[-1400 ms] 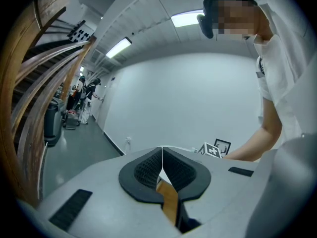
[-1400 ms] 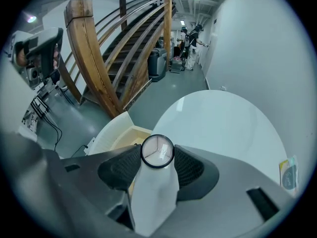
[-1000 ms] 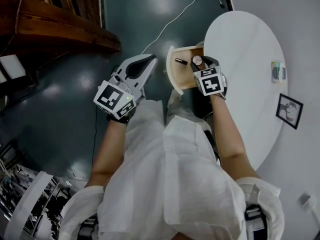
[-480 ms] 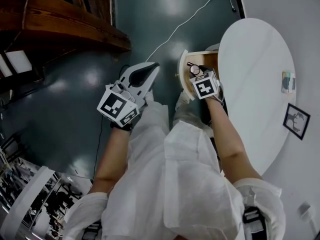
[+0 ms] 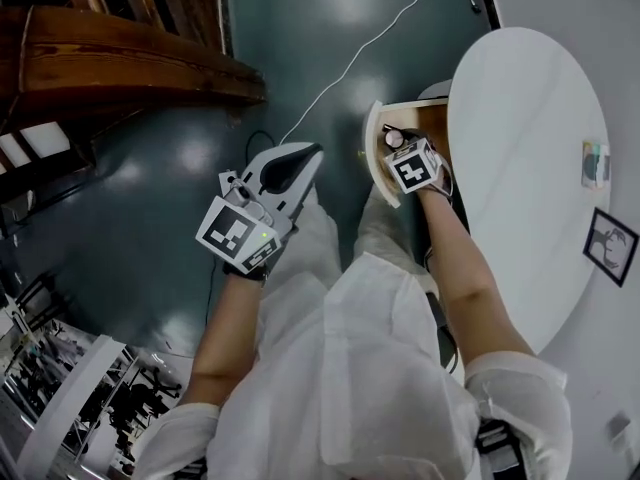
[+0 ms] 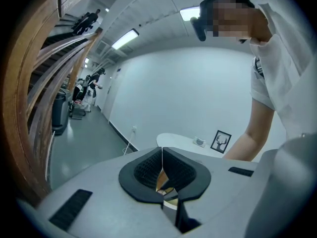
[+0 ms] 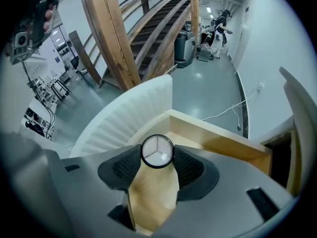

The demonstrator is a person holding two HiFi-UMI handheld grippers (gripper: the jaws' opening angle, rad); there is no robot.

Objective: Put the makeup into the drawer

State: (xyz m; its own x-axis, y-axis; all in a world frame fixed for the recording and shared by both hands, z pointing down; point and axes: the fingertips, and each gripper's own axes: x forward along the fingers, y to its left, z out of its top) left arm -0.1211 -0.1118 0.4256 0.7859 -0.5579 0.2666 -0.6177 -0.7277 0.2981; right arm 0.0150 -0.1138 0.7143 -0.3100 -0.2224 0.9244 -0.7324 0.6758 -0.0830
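The right tongs (image 7: 157,158), pinching the round compact (image 7: 157,150) over the open drawer (image 7: 223,138), should lower it onto the wood, then part gently; the left tongs (image 6: 162,171) sit pressed together, empty.

**Dim from above, bright through the fisheyes**

The head view is underexposed. The dark floor (image 5: 150,168) carries soft, pale glare patches, while the white bench (image 5: 530,118) is bright and nearly featureless out to its edges. Both gripper views are evenly lit, ringed by black vignetting, and straight lines bow near their borders. Ceiling strip lights (image 6: 125,37) glow overexposed in the left gripper view. In the right gripper view the floor shines with reflections. The makeup compact (image 7: 157,151) pinched in the right claw (image 7: 157,156) shows a pale sheen, and the claw's nearest grey body is soft.
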